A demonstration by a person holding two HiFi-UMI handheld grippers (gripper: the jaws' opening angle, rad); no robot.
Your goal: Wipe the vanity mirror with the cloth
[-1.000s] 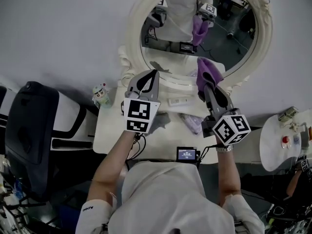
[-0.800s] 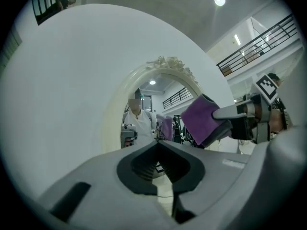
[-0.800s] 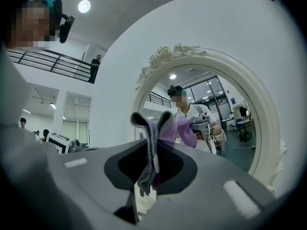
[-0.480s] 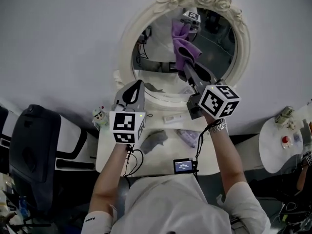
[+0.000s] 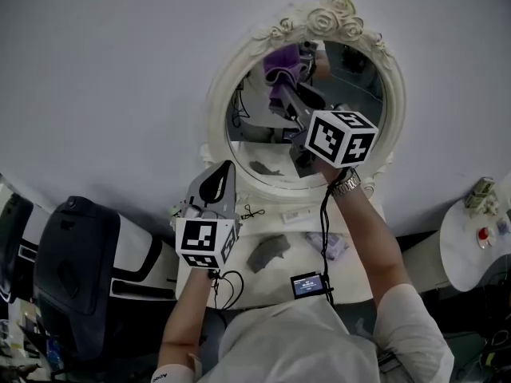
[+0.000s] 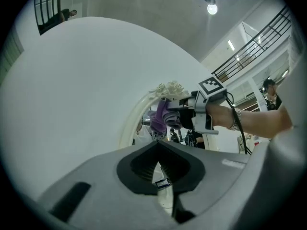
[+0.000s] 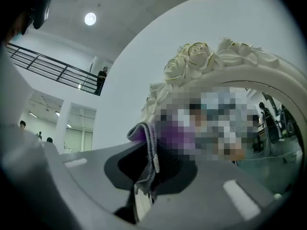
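Note:
The oval vanity mirror hangs on the wall in a white frame topped with carved roses. My right gripper is shut on a purple cloth and holds it against the upper left of the glass. Seen from the right gripper view, the cloth is pinched between the jaws just under the roses. My left gripper is shut and holds nothing; it hovers in front of the frame's lower left. The left gripper view shows its closed tips below the cloth and the right gripper.
Under the mirror stands a white vanity table with a crumpled grey cloth, a small tube, a packet and a small screen device. A black chair stands left, a round side table right.
Both grippers have risen. The right one carried the purple cloth from the mirror's lower edge up to the top of the glass; the left one climbed less, staying by the lower frame.

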